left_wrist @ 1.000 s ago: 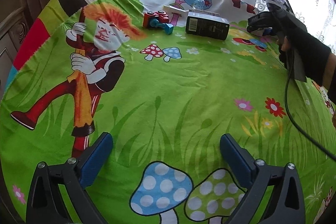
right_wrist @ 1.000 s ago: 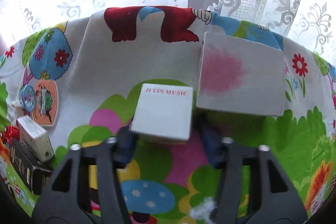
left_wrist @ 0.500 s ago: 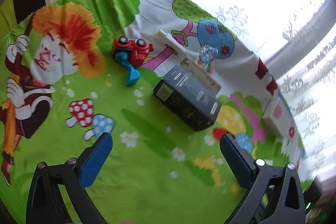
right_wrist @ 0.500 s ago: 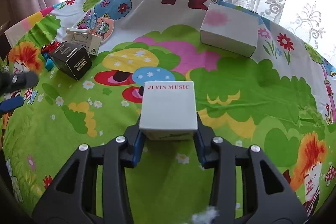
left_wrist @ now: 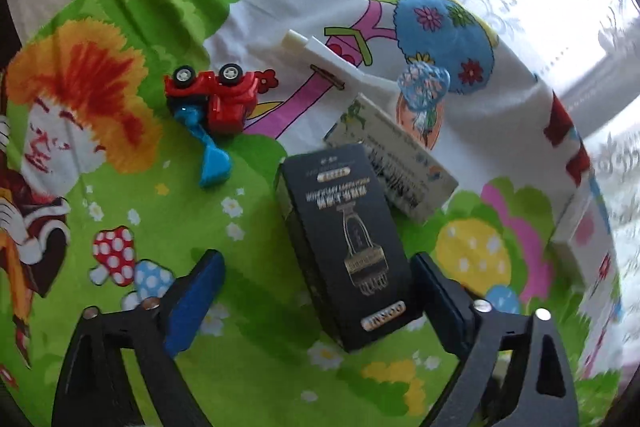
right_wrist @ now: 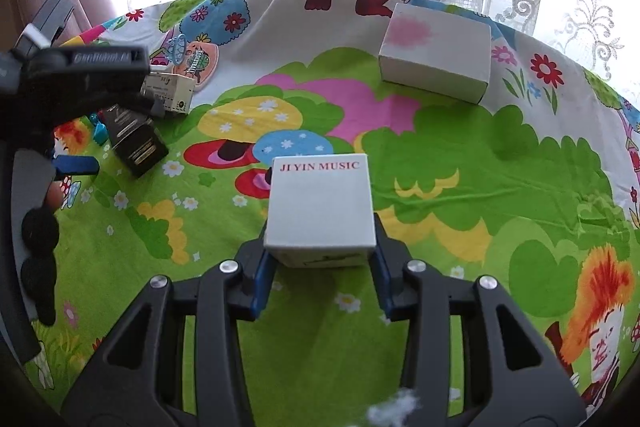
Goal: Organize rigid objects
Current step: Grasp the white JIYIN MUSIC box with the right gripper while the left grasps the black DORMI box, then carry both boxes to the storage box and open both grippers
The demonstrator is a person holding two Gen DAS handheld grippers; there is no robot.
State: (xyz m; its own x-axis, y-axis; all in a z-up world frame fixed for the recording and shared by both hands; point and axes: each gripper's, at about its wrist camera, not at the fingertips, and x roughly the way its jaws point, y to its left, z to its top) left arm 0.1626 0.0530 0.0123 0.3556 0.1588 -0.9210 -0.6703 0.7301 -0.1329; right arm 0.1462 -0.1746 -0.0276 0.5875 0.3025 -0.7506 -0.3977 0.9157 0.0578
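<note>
A black box [left_wrist: 348, 239] with gold print lies on the cartoon cloth between the fingers of my left gripper [left_wrist: 318, 291]. The jaws are closing: the right pad [left_wrist: 436, 291] is at the box's side and the left pad [left_wrist: 196, 295] still stands apart. In the right wrist view the same black box [right_wrist: 136, 143] sits at the left under the left gripper's blue pad [right_wrist: 76, 165]. My right gripper [right_wrist: 322, 267] is shut on a white box [right_wrist: 320, 211] printed "JI YIN MUSIC", held over the green part of the cloth.
A red toy car with a blue shovel [left_wrist: 212, 103] lies on its side left of the black box. A cream box [left_wrist: 396, 163] and a flat white piece [left_wrist: 320, 55] lie behind it. A white box with a pink stain [right_wrist: 436, 55] stands at the far right edge.
The left gripper has swept across the cloth to the black box, rolled, and its jaws have narrowed around it. The right gripper drew the white box back from the stained box, then held still.
</note>
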